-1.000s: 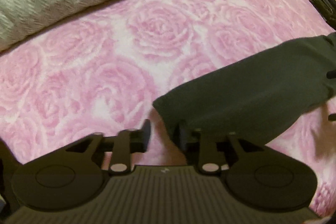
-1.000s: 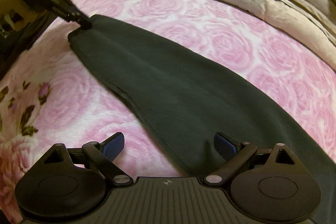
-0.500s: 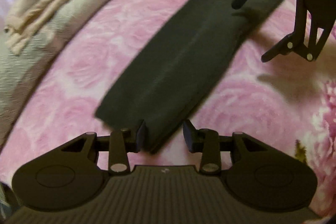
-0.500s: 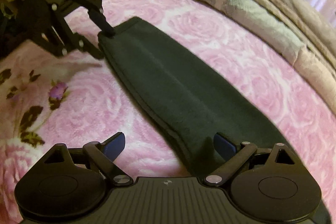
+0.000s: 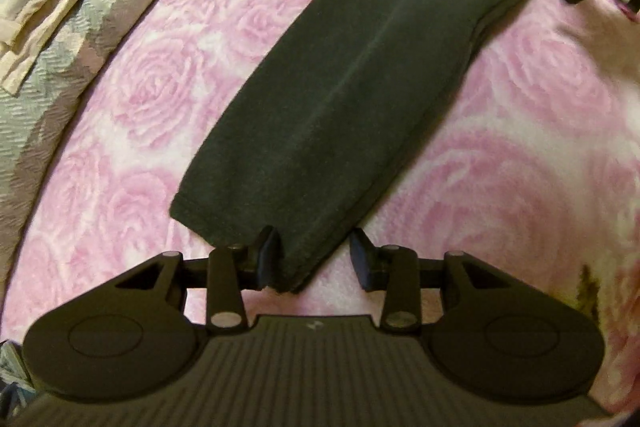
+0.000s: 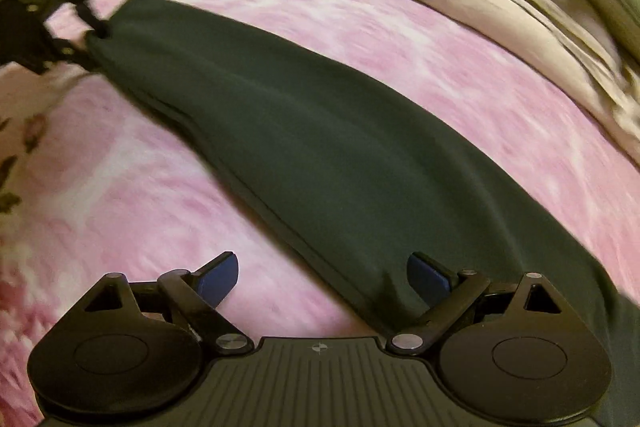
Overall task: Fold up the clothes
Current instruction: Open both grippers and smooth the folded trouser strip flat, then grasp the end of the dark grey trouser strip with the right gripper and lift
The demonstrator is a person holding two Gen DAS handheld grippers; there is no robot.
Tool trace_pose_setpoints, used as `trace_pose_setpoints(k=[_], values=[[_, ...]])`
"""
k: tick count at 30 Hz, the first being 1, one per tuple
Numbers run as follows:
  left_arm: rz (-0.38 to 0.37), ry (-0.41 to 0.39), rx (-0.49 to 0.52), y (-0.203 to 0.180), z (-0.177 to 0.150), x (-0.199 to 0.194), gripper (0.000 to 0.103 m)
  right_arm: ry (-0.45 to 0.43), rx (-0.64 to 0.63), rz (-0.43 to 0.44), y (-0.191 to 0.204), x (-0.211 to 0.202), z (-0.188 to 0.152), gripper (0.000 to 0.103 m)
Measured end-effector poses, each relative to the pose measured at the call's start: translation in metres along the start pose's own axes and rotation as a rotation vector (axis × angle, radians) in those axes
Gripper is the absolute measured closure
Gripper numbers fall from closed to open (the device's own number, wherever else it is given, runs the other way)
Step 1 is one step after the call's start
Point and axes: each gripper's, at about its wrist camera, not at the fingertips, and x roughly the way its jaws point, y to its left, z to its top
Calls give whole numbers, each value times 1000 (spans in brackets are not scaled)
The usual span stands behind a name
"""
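My left gripper (image 5: 314,259) gapes around one end of the long dark-green folded fleece garment (image 5: 360,75), my right gripper (image 6: 322,279), spread wide, around the other.

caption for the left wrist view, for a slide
Left gripper, jaws open, straddles the near end of a folded dark garment lying on a pink rose-print blanket.
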Motion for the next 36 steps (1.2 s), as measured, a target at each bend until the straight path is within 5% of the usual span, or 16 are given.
trace_pose_setpoints(k=[6,14,20,29,36], values=[[57,32,-30,-13,17,-21,67,59,161,-90,-60,-24,-53,8],[59,43,2,-47,43,-29,66,150,298,-394,-141,-40,-111,8],[37,30,51,-63,60,-17,66,211,302,-456,-170,-29,-144,8],[21,46,102,-38,38,-2,64,183,470,-499,-121,-61,-120,8],[40,101,40,3,-15,1,64,-57,252,-207,2,-55,-34,8]])
